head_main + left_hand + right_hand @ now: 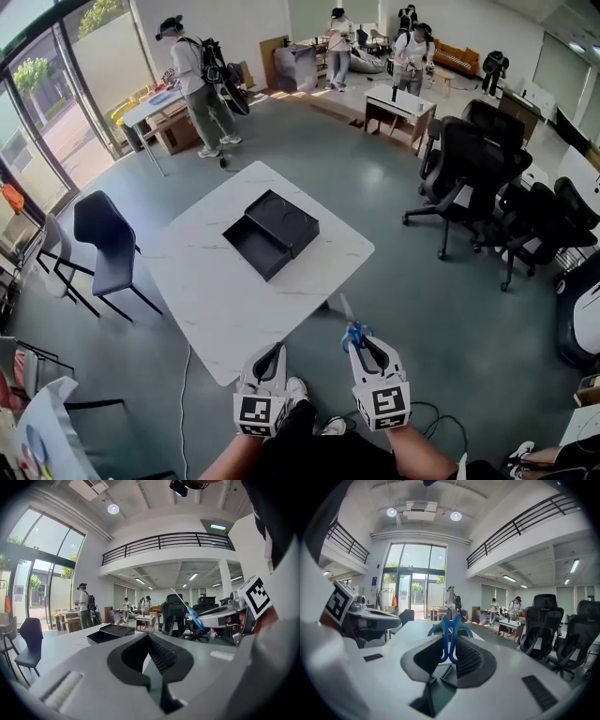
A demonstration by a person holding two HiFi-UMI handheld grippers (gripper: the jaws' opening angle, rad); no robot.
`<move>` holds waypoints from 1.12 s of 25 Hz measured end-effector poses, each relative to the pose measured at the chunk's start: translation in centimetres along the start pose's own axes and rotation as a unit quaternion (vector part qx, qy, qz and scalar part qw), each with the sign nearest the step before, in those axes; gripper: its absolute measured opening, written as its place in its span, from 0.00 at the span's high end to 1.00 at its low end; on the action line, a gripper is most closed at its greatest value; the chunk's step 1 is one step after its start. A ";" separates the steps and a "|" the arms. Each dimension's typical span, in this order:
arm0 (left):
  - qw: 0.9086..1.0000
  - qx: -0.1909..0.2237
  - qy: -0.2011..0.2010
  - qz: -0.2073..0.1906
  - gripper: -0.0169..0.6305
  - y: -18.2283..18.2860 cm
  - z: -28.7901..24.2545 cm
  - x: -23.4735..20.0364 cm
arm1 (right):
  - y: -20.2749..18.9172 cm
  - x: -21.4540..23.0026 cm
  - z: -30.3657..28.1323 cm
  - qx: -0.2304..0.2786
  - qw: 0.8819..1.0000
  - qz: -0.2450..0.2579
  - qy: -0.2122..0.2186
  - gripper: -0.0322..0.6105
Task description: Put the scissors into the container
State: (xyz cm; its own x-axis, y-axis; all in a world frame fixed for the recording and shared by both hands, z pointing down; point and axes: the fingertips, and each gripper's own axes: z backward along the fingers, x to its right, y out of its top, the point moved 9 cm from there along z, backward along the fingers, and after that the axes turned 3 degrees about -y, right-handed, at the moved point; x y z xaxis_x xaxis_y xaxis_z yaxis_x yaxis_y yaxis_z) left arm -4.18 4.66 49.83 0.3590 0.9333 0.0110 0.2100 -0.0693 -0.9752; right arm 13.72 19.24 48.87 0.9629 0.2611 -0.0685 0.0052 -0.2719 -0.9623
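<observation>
The black container [272,232] lies open on the white marble table [202,309], its lid beside it; the left gripper view shows the container [110,632] ahead on the tabletop. My right gripper [359,342] hangs off the table's near corner, shut on the blue-handled scissors [353,330], blades pointing up and away. In the right gripper view the blue handles [450,630] stand pinched between the pads of the right gripper [450,641]. My left gripper [275,349] is beside it over the table's near edge, shut with nothing in it; the left gripper [149,637] has the scissors [196,618] to its right.
A dark chair [108,239] stands left of the table. Black office chairs [478,159] crowd the right side. A wooden desk [398,108] and several people [192,75] are at the back. A cable [183,403] runs over the floor near my feet.
</observation>
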 end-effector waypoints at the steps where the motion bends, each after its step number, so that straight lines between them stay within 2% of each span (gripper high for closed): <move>1: 1.000 0.001 0.001 0.001 0.96 0.1 -0.5 -0.7 | 0.3 0.0 -0.9 0.000 1.000 0.002 0.003 0.82; 11: 1.000 0.005 0.011 0.006 0.96 1.2 -4.8 -8.4 | 4.1 -1.6 -10.5 0.001 0.999 0.020 0.026 0.82; 19: 1.000 0.013 0.023 0.012 0.96 1.7 -5.4 -15.0 | 6.5 -4.4 -16.7 -0.002 0.999 0.026 0.030 0.82; 24: 0.999 0.023 0.040 0.011 0.96 2.0 -5.2 -17.5 | 8.1 -5.6 -19.0 0.002 0.998 0.043 0.047 0.82; 28: 0.997 0.022 0.067 0.036 0.96 1.2 -4.7 -19.1 | 8.8 -6.1 -20.3 0.004 0.997 0.051 0.058 0.82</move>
State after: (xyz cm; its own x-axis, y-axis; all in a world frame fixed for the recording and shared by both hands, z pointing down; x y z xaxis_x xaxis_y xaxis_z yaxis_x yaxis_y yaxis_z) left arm -6.51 -14.94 49.50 0.4909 0.8706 -0.0339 0.1391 -0.1167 -0.9834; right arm 13.34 -3.57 46.13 0.9831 0.1237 -0.1347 -0.0949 -0.2844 -0.9540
